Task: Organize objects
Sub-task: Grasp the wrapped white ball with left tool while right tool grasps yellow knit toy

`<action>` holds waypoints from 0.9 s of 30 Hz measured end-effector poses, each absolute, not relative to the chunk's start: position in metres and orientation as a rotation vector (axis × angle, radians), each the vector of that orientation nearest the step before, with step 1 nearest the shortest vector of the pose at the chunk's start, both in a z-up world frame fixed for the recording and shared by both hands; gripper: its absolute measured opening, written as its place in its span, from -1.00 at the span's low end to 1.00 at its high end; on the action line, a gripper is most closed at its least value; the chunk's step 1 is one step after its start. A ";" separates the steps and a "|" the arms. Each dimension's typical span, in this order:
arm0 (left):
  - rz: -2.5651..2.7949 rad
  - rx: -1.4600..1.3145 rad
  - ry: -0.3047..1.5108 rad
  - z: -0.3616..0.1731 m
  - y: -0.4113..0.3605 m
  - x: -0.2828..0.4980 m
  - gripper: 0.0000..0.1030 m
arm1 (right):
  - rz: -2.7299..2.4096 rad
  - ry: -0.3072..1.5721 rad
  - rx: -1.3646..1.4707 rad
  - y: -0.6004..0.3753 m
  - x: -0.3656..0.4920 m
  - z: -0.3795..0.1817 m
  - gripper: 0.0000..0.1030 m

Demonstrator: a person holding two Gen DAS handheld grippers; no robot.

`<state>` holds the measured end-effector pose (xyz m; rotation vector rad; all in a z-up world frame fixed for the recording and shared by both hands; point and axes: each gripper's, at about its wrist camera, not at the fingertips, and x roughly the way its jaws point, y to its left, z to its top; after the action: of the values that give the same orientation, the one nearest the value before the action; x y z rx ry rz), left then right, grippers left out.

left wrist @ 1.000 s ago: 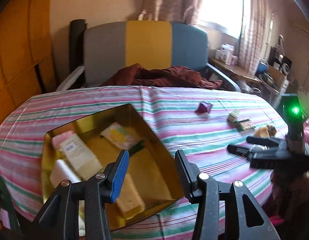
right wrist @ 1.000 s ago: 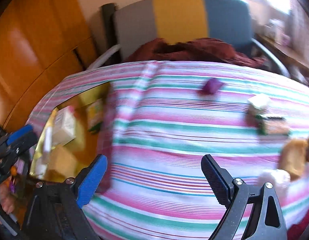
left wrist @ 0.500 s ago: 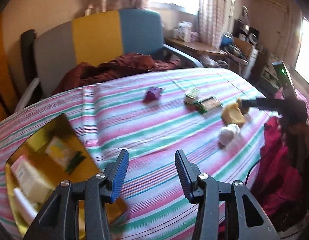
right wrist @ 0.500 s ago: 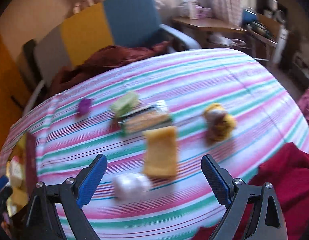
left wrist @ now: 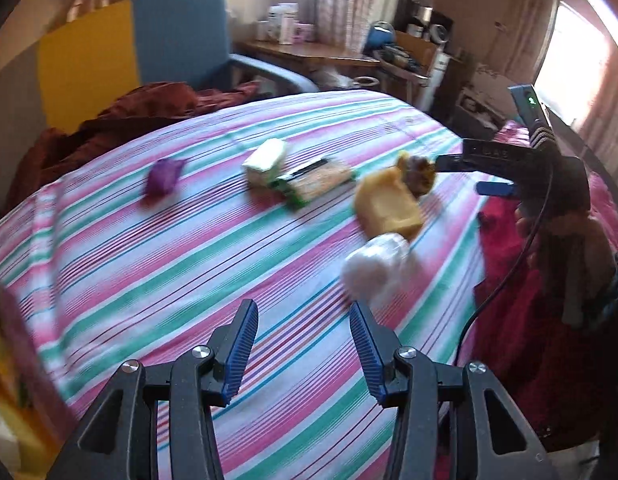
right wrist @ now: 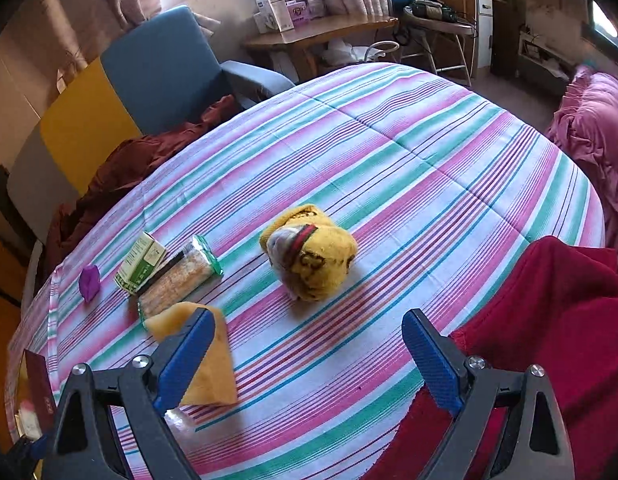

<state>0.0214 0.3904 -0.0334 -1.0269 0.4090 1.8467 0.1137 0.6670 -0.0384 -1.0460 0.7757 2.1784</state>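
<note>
Two grippers: both over the striped bedspread point(right wrist: 409, 152), neither has anything in it.
Left gripper point(left wrist: 303, 350): jaws partly apart, just bare stripes showing between the blue pads. Nothing gripped.
Right gripper point(right wrist: 305, 356): jaws spread wide, empty gap between them. In the left wrist view it shows up at the right edge point(left wrist: 465, 174), held by a person's hand point(left wrist: 549, 216) near a red cloth point(left wrist: 521, 308).
Yellow plush toy point(right wrist: 309, 254): lying on the bedspread just ahead of the right gripper's open jaws, apart from both pads. Looks like a small stuffed animal on its side, details hard to read.
Yellow sponge point(right wrist: 213, 364): flat on the bed, partly hidden behind the right gripper's left finger. Can't tell if it's touching the pad or just behind it.
White roundish thing point(left wrist: 379, 270): sits just beside the sponge, a bit ahead of the left gripper's right pad. Too blurred to say what it is.
Cracker packet point(right wrist: 177, 284): clear wrapper with green ends, lying right against a green and white box point(right wrist: 141, 262).
Purple item point(right wrist: 89, 282): small, off on its own, left of the box.
Gold tray point(left wrist: 9, 392): only a blurry edge at the lower left of the left wrist view, well apart from the loose stuff.
Background: blue and yellow chair point(right wrist: 157, 68) behind the bed with a dark red blanket point(right wrist: 149, 160) piled in front of it.
</note>
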 end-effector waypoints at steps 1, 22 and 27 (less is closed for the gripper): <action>1.830 -1.022 0.404 -0.034 0.397 0.022 -0.06 | 2.185 0.782 -1.042 0.667 0.114 -0.038 0.85; 1.689 -0.964 0.512 -0.080 0.478 0.035 -0.20 | 2.188 0.814 -1.100 0.668 0.108 -0.050 0.81; 1.709 -0.956 0.479 -0.078 0.456 0.032 -0.25 | 2.166 0.744 -1.123 0.668 0.099 -0.046 0.76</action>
<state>0.0316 0.4561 -0.0783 -0.9564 0.4791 1.7085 0.0987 0.6682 -0.0459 -1.1229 0.7440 2.1662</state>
